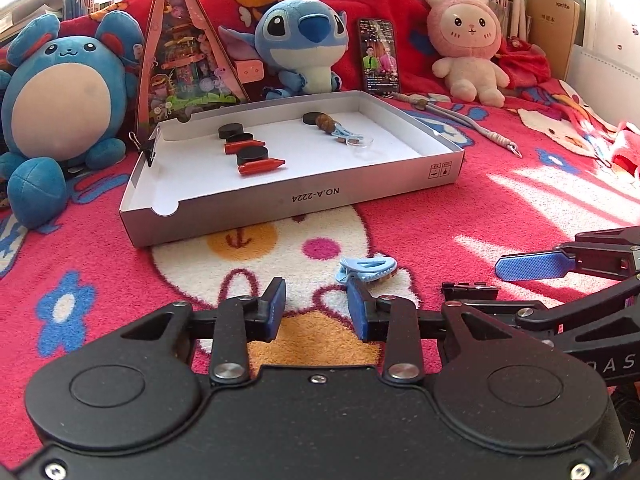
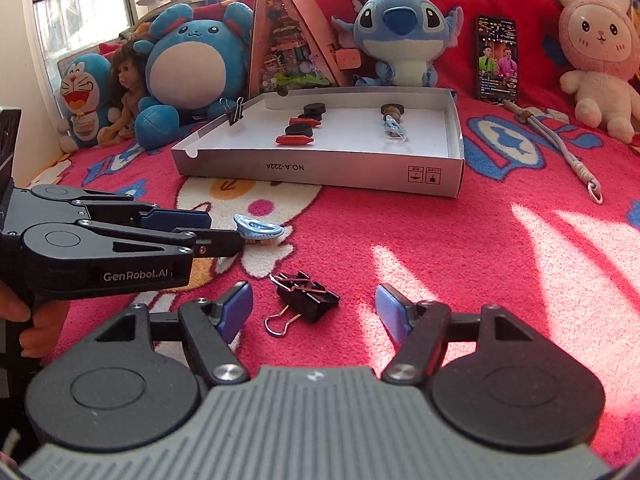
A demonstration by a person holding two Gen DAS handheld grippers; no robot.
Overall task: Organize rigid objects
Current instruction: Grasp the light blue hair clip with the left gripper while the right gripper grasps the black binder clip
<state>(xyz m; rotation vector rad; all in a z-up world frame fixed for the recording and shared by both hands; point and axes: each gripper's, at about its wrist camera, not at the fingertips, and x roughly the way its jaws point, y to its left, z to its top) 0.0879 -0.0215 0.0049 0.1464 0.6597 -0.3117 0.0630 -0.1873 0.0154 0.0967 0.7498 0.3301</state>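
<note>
The red patterned fleece blanket [image 2: 460,248] covers the bed and carries everything. At twelve o'clock in both wrist views lies the shallow white cardboard box lid [image 2: 320,168], which serves as the collecting tray. Inside it, already sorted as far as I can judge, are two rows: at its left, black round discs [image 1: 252,155] paired with red crayon-like sticks [image 1: 262,166]; at its right, another black disc, a brown bead-like lump, a pale blue plastic clip [image 1: 346,133] and a small clear dish [image 1: 360,143]. A black binder clip [image 1: 147,145] is pinched onto the lid's left wall.

Two pieces remain loose on the blanket. A light blue plastic hair clip [image 1: 366,269] lies just past the left claw [image 1: 316,312], at about one o'clock of it; that claw is spread, gripping nothing, one fingertip close beside the clip. A black metal binder clip with wire handles [image 2: 306,298] lies between the fingers of the right claw [image 2: 314,312], which is likewise released and wide.

So most of the sorting looks done; these two clips are left to lift into the lid.
</note>
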